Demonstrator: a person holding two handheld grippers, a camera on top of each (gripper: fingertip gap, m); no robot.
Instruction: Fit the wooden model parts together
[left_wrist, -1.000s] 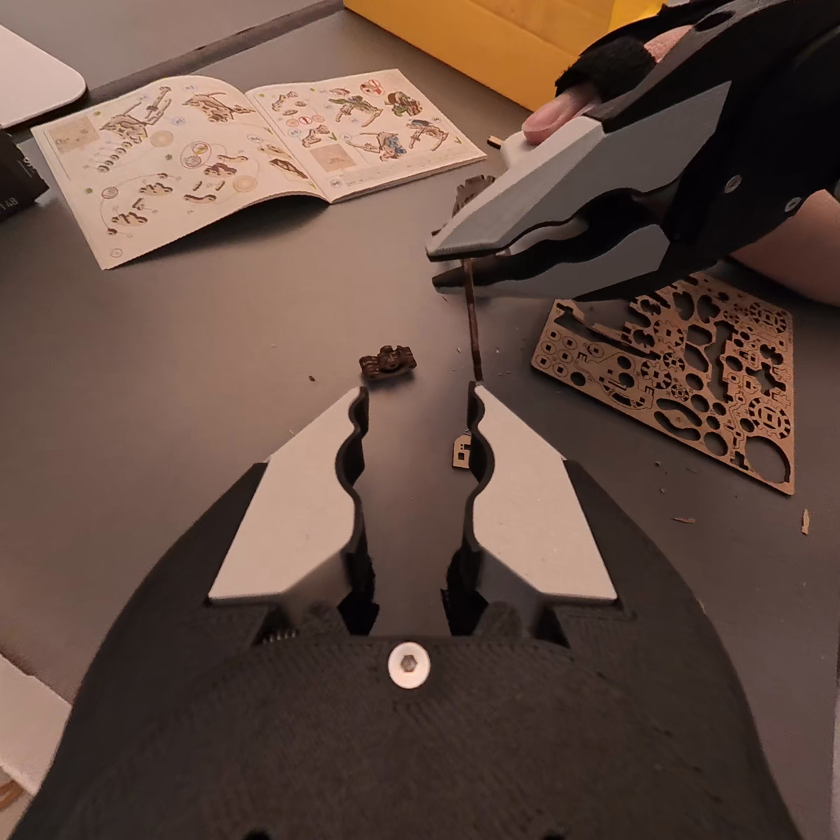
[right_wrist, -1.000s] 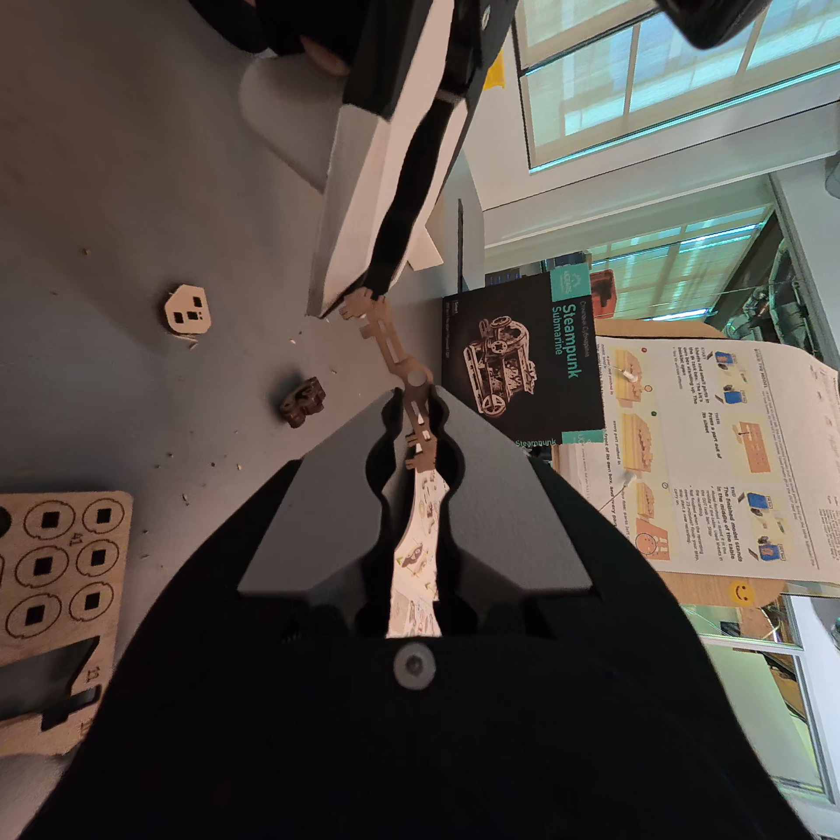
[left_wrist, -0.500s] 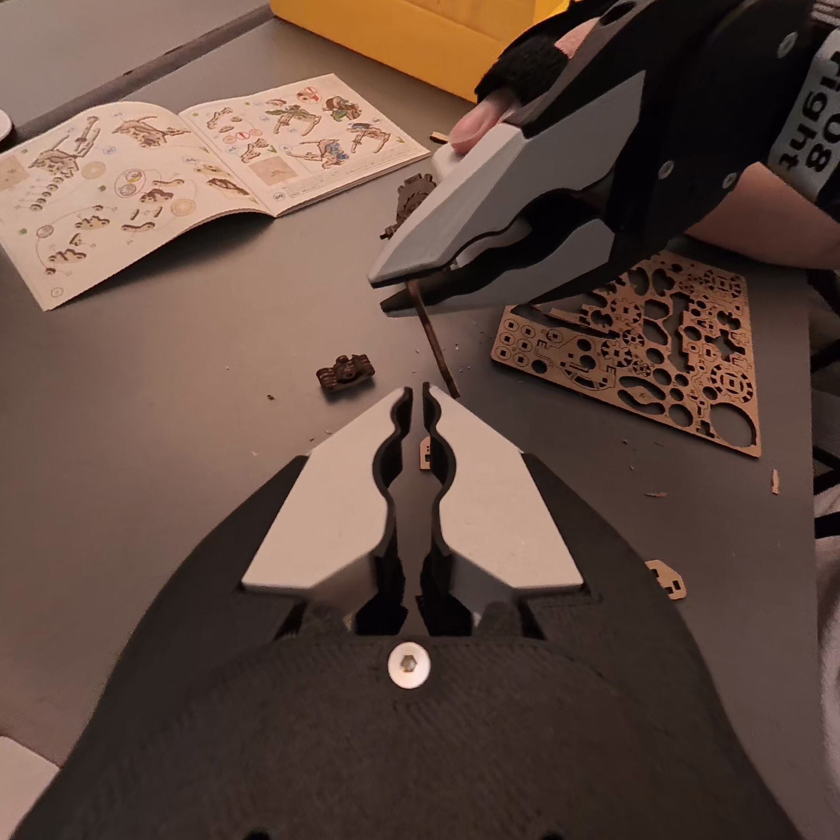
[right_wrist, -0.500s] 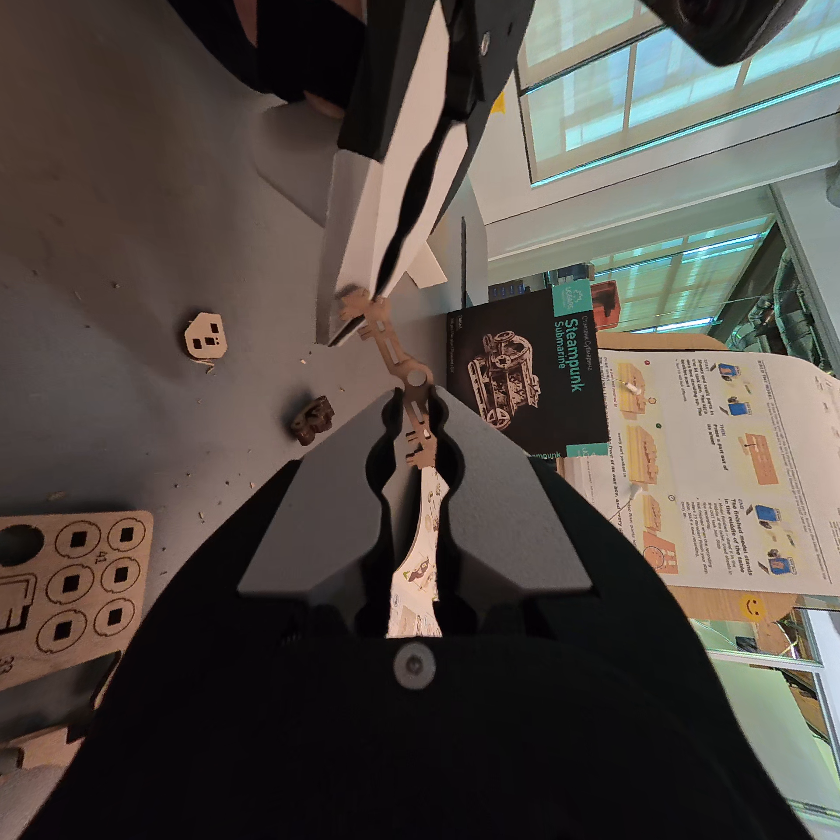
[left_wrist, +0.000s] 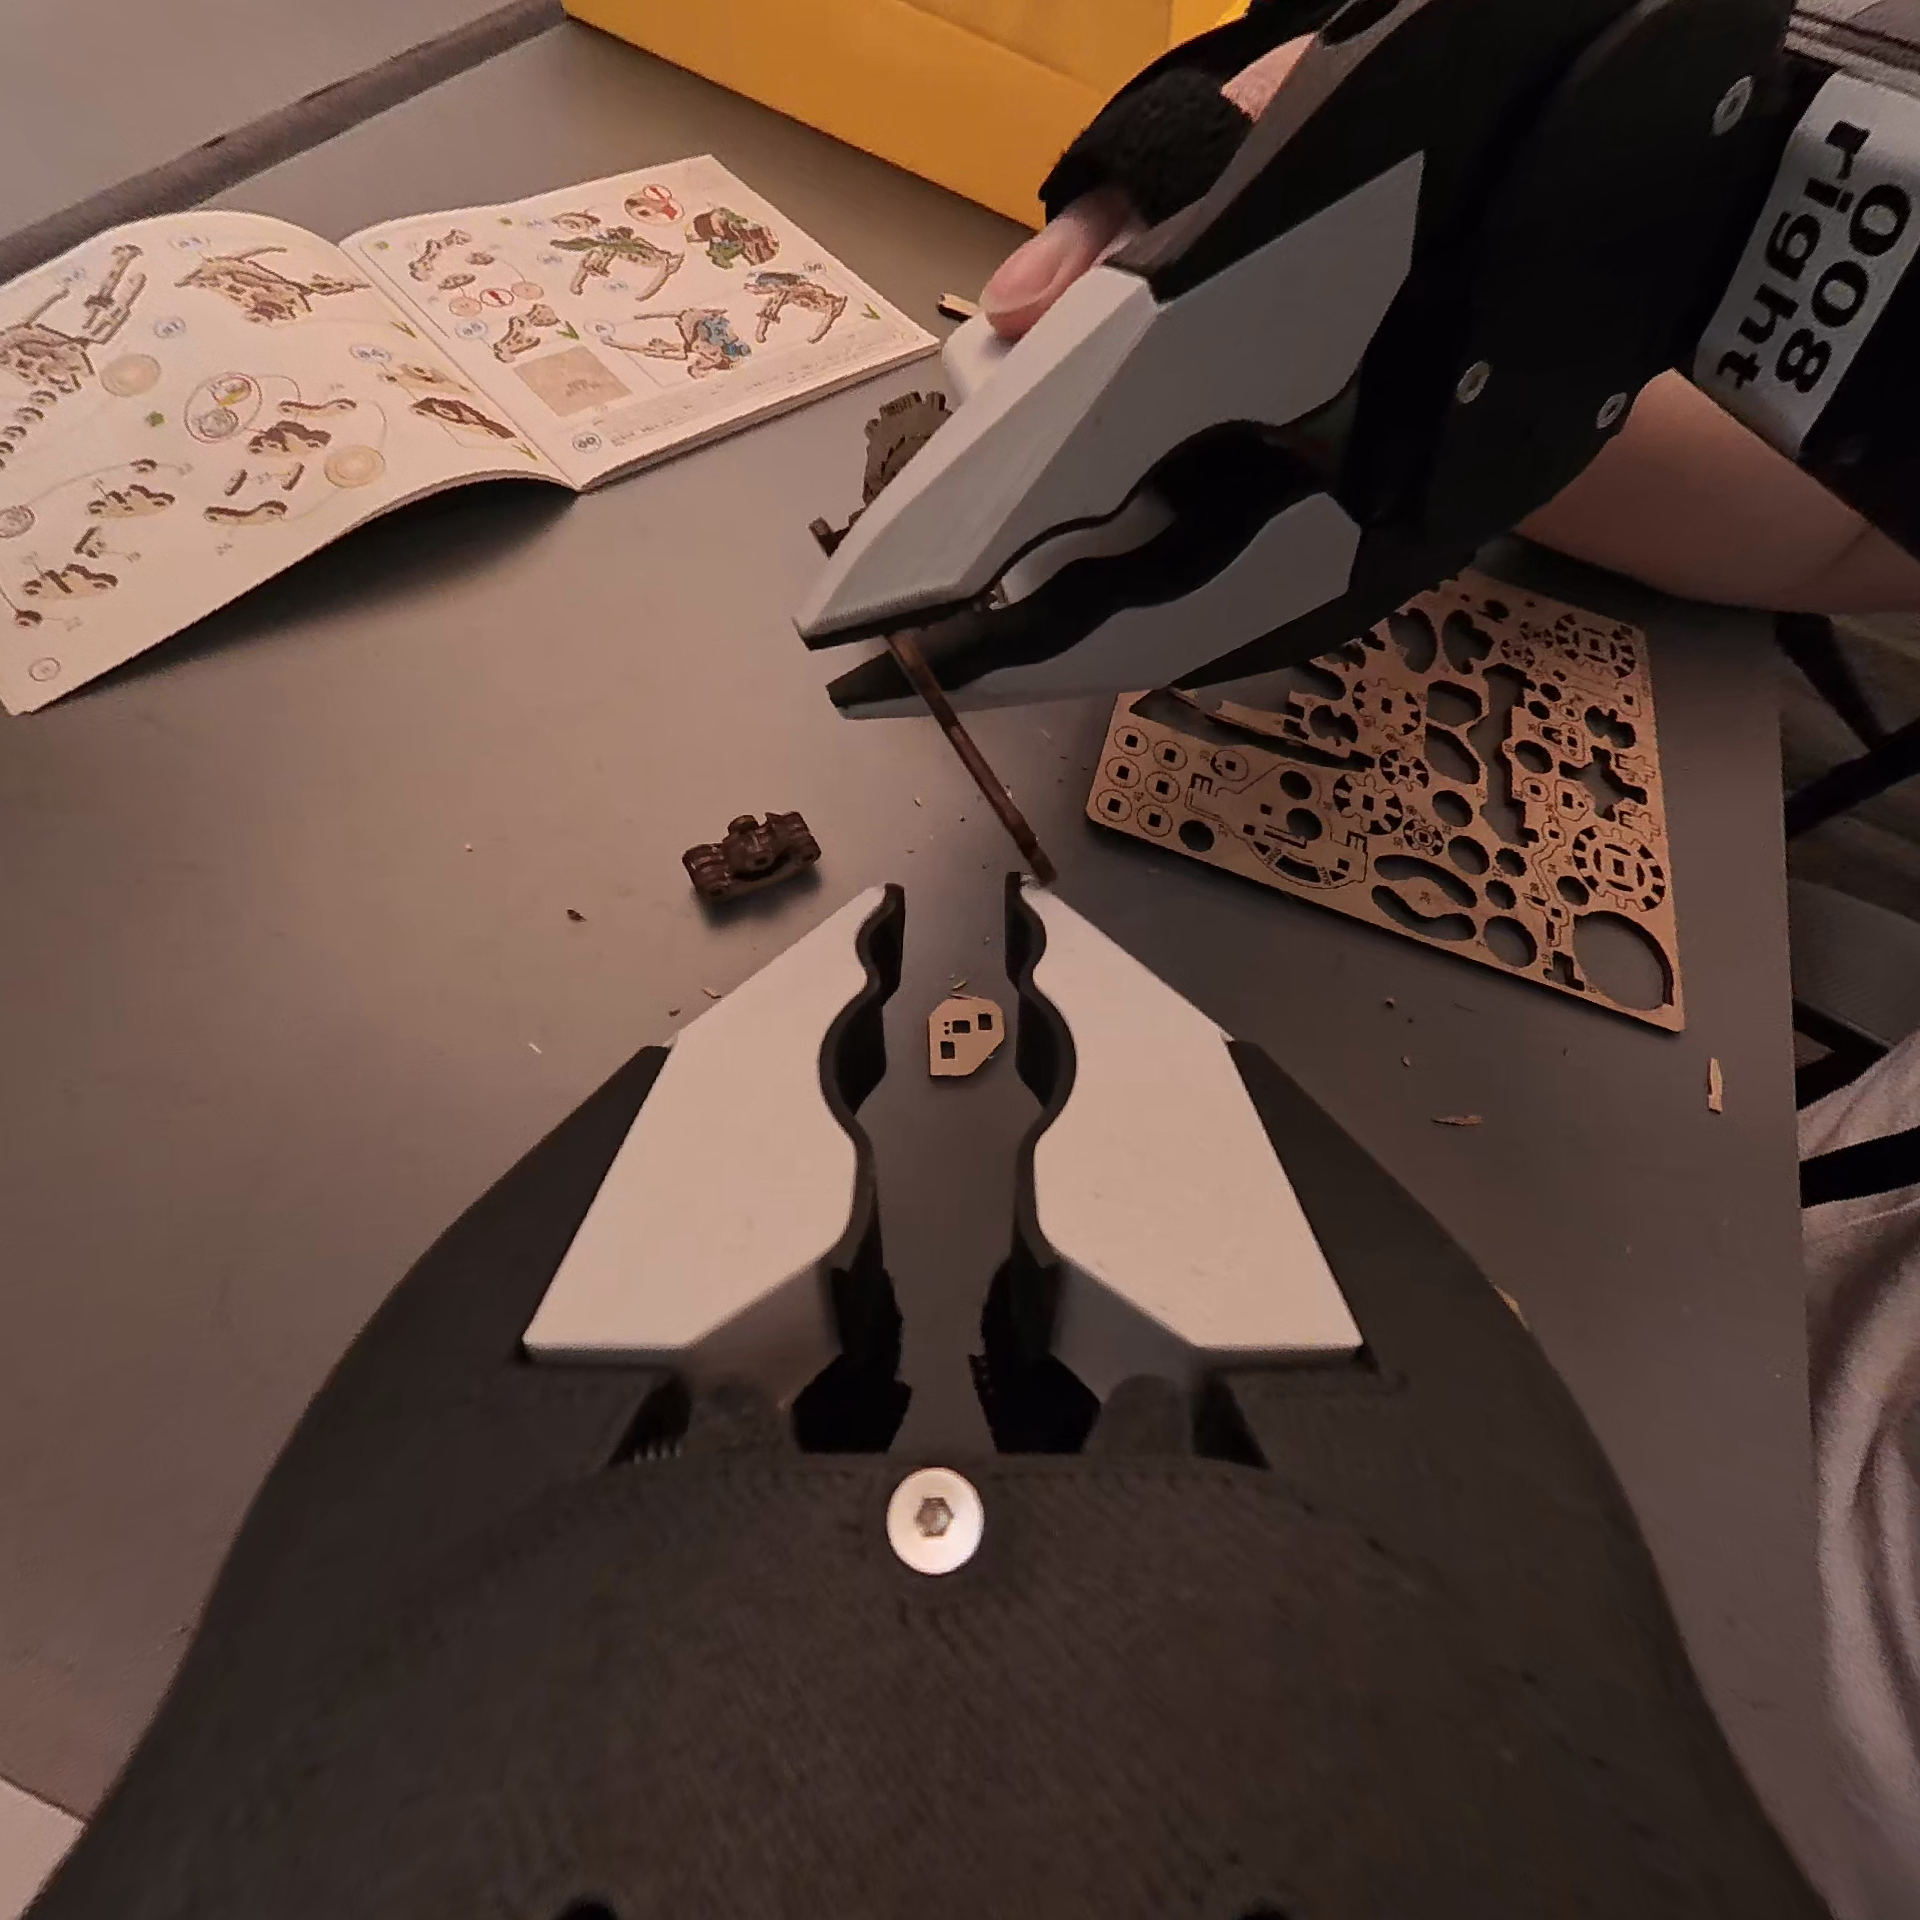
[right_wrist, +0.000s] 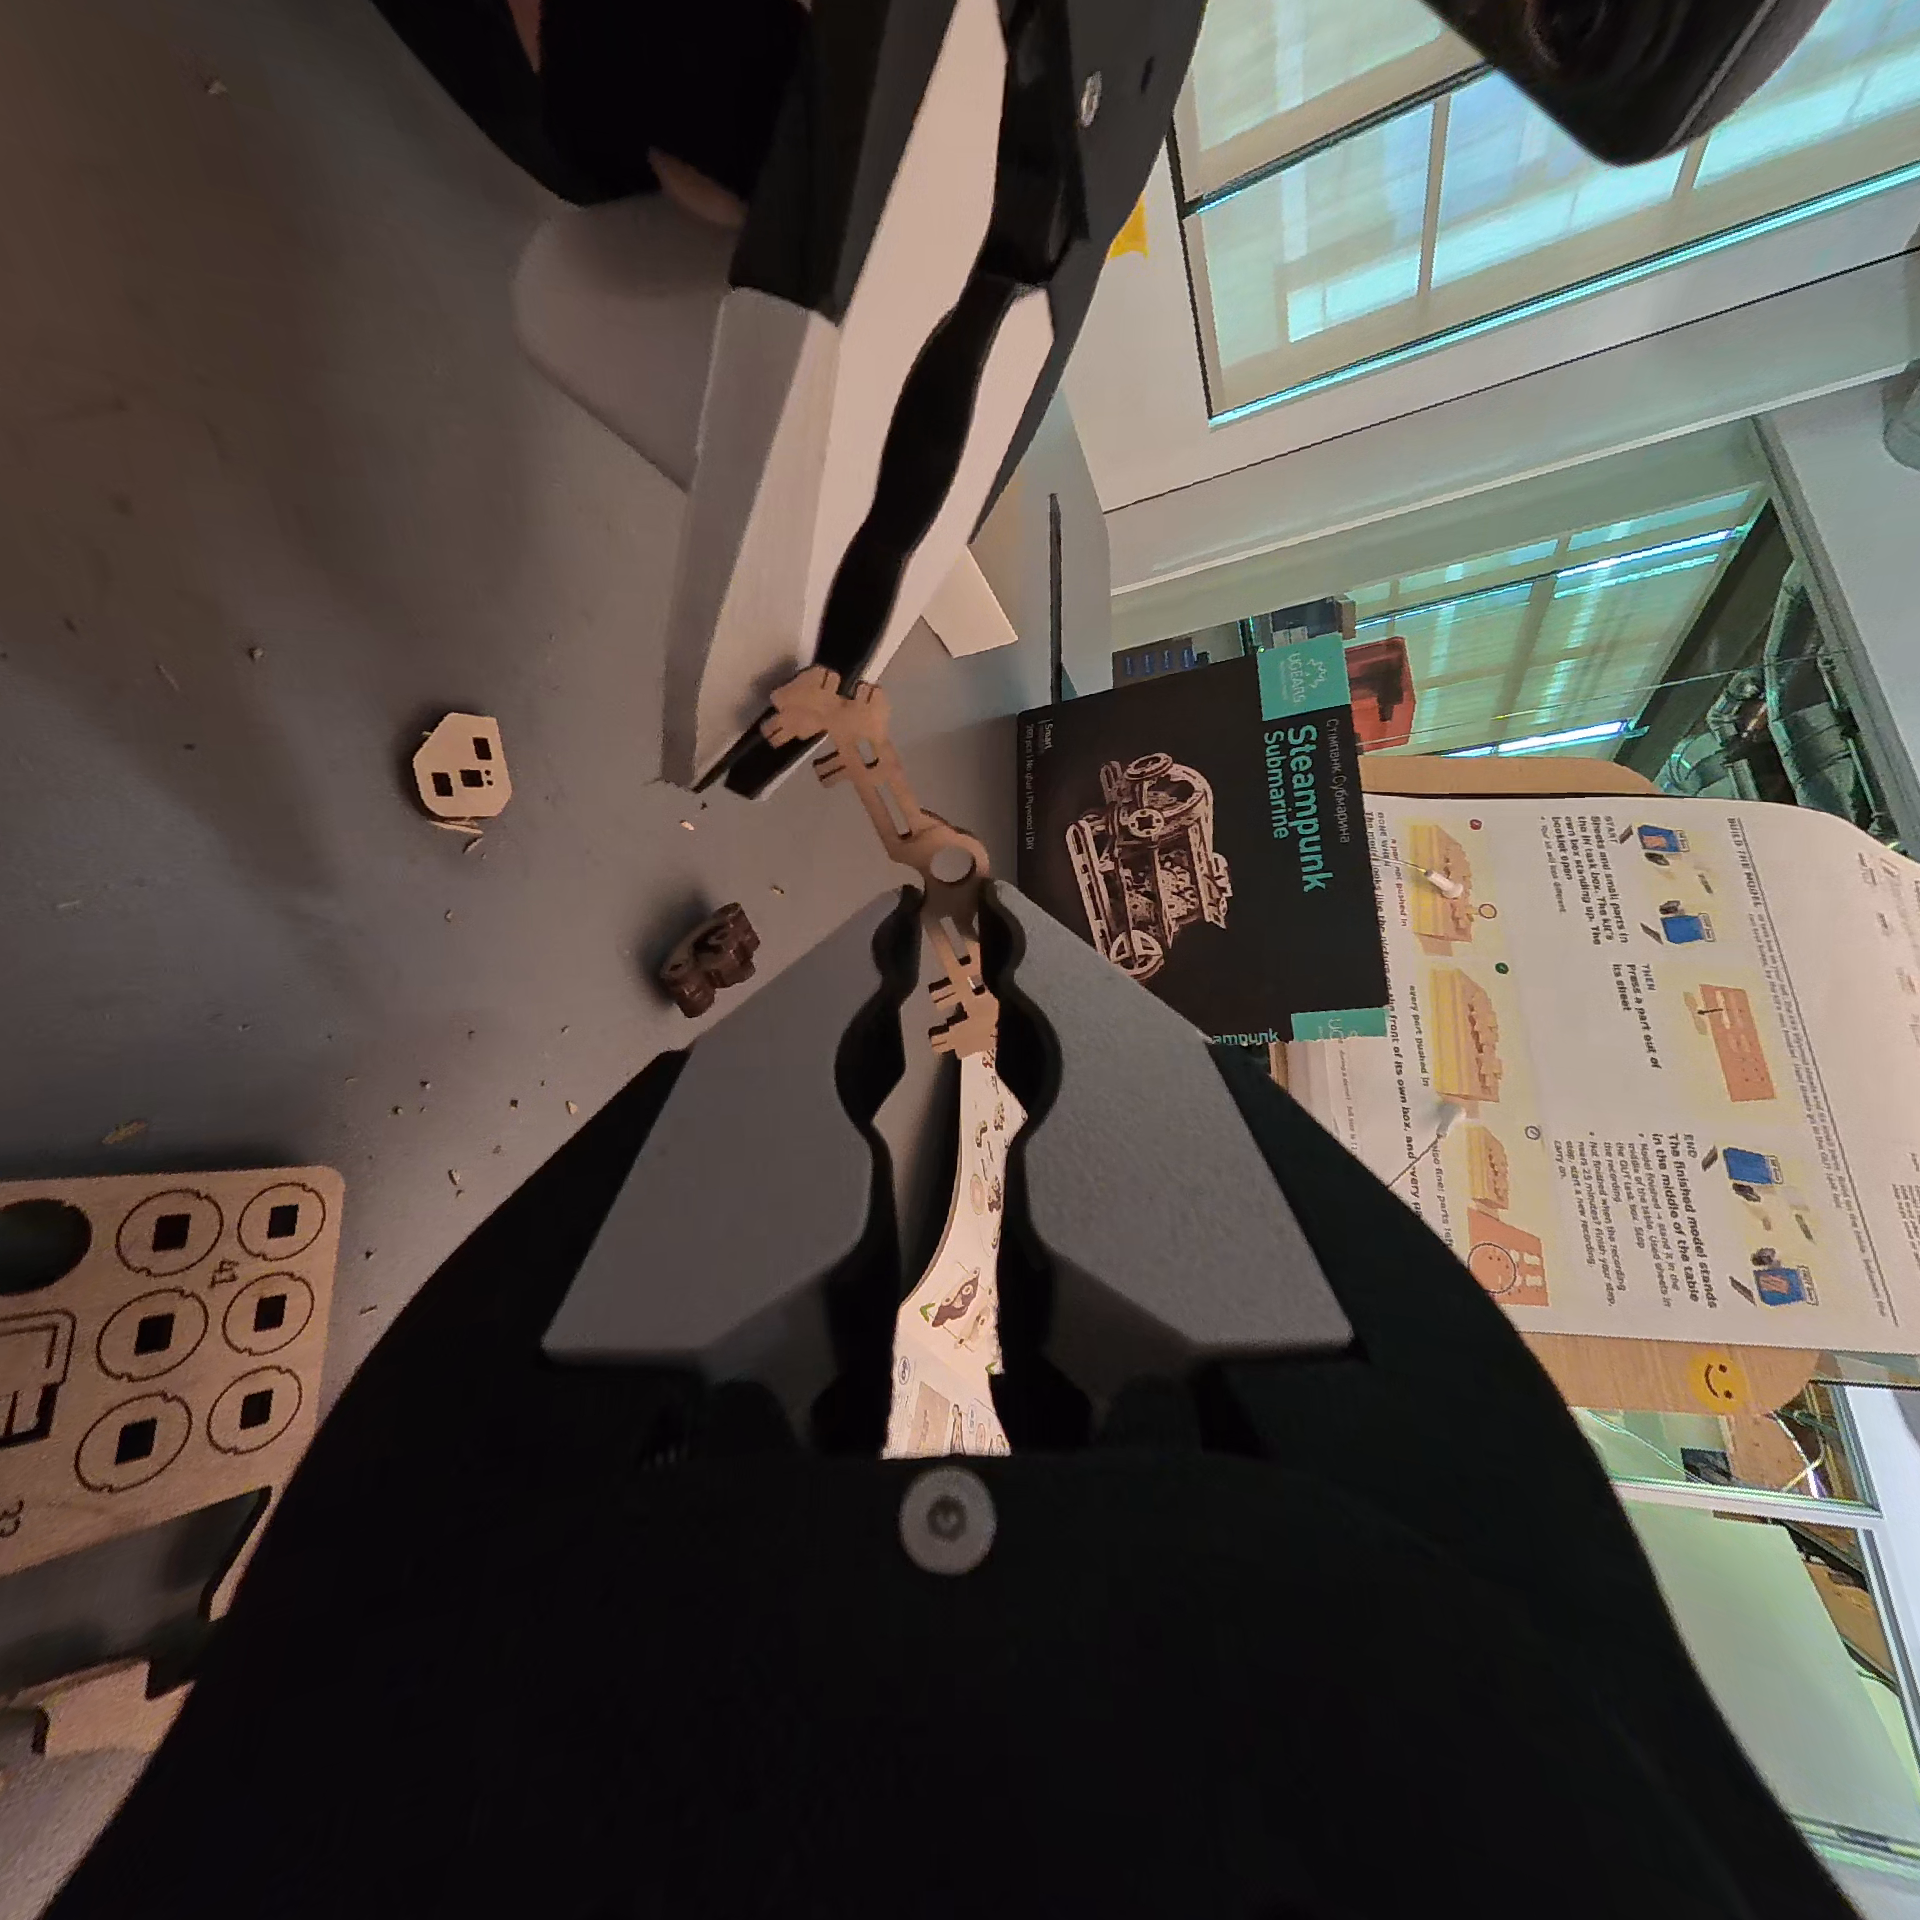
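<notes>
My right gripper (right_wrist: 948, 899) is shut on a thin notched wooden strip (right_wrist: 883, 800) and holds it above the table. In the left wrist view this gripper (left_wrist: 831, 660) comes in from the upper right, and the strip (left_wrist: 971, 769) slants down to touch the outer tip of my left gripper's right finger. My left gripper (left_wrist: 956, 891) is open with a narrow gap and holds nothing. It also shows in the right wrist view (right_wrist: 810, 717), at the strip's far end. A small flat wooden piece (left_wrist: 966, 1039) lies on the table between the left fingers.
A small dark wooden assembly (left_wrist: 750, 854) lies left of the left fingertips. A punched-out wooden sheet (left_wrist: 1403, 800) lies to the right. An open instruction booklet (left_wrist: 416, 364) and a yellow box (left_wrist: 883, 83) are at the back. A black kit box (right_wrist: 1174, 852) stands beyond. My hands' fingertips stand some 4 centimetres from each other. The small flat wooden piece (left_wrist: 966, 1039) lies around 5 centimetres away from my left fingertips. The right camera catches it too, in the right wrist view (right_wrist: 464, 757).
My left gripper closed almost fully half a second ago and has now opened part way. The strip's end has stayed at its right fingertip. The right gripper keeps its hold.
</notes>
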